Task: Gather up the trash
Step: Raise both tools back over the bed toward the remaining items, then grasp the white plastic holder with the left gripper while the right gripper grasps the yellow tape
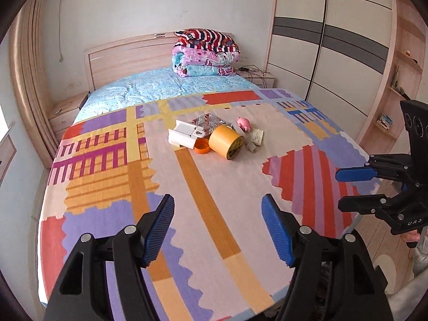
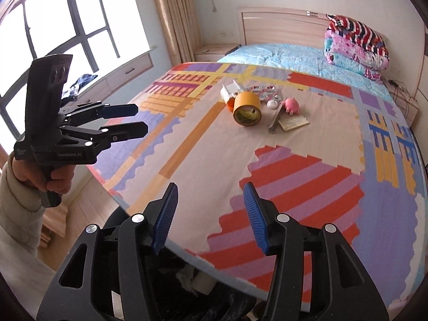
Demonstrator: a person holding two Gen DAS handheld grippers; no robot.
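Note:
A small pile of litter lies mid-bed on the patterned cover: a yellow tape roll, a white box, an orange lid, a foil wrapper, a pink pig toy and a small card. The same pile shows in the right wrist view around the tape roll. My left gripper hangs open and empty over the near part of the bed, well short of the pile. My right gripper is also open and empty, above the bed's edge.
A dark-lined bin with crumpled white paper sits below the bed's edge under my right gripper. Folded quilts are stacked by the headboard. A wardrobe stands on the right, a window on the left. A hand holds the left gripper.

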